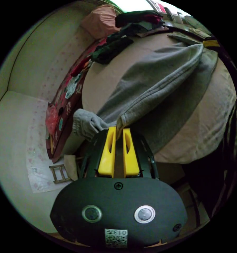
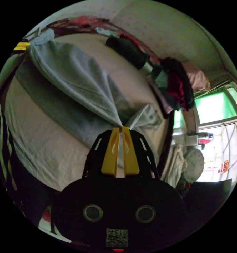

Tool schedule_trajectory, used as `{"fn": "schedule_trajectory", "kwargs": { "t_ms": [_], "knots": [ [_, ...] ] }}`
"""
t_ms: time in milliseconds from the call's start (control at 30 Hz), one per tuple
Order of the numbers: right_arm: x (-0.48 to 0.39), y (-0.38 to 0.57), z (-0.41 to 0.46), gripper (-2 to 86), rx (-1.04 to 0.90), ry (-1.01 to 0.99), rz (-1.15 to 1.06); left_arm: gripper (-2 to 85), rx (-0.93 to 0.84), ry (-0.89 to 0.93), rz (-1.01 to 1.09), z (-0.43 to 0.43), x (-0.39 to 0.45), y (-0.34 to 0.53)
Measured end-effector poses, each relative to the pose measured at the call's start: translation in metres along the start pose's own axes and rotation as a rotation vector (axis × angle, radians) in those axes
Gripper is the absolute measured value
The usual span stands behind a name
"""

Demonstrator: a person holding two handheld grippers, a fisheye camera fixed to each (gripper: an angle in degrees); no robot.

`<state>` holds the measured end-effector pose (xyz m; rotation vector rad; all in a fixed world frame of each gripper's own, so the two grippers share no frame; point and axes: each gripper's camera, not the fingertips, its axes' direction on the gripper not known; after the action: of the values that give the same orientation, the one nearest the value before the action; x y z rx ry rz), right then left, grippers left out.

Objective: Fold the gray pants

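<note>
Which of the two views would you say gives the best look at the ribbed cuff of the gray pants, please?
The left gripper view: the ribbed cuff hangs just beside the left claw, its knit ridges plain. In the right gripper view the gray pants stretch between both claws, but the cloth bunches at the right claw and no ribbing can be made out.

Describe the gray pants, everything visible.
The gray pants look like thick fleece sweatpants. They are stretched between both grippers: the left gripper pinches one end, the right gripper the other, fabric bunched at each grasp. The middle sags onto the beige bed. A ribbed cuff hangs beside the left fingers.
</note>
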<state>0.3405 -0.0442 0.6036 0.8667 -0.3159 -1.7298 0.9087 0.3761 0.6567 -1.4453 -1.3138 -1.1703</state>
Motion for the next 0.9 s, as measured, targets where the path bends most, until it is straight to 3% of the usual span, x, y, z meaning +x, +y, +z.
{"fn": "schedule_trajectory", "kwargs": {
  "t_ms": [167,333,567,800,900],
  "knots": [
    [-0.020,0.027,0.028,2.3,-0.116,-0.045,-0.047,3.6,-0.060,-0.002,0.050,-0.002,0.022,0.015],
    [0.018,0.059,-0.015,2.5,-0.022,-0.066,0.045,3.9,0.027,0.025,-0.125,-0.051,0.008,0.051],
    [0.006,0.112,0.012,4.4,-0.101,-0.106,-0.050,7.3,-0.073,0.066,-0.140,-0.037,0.053,0.097],
    [0.085,0.163,-0.015,8.5,-0.024,-0.145,0.110,10.1,-0.190,0.065,-0.344,-0.074,0.034,0.184],
    [0.138,0.164,-0.003,9.0,0.037,-0.132,0.277,9.4,-0.080,-0.001,-0.283,-0.088,0.033,0.159]
  ]
}}
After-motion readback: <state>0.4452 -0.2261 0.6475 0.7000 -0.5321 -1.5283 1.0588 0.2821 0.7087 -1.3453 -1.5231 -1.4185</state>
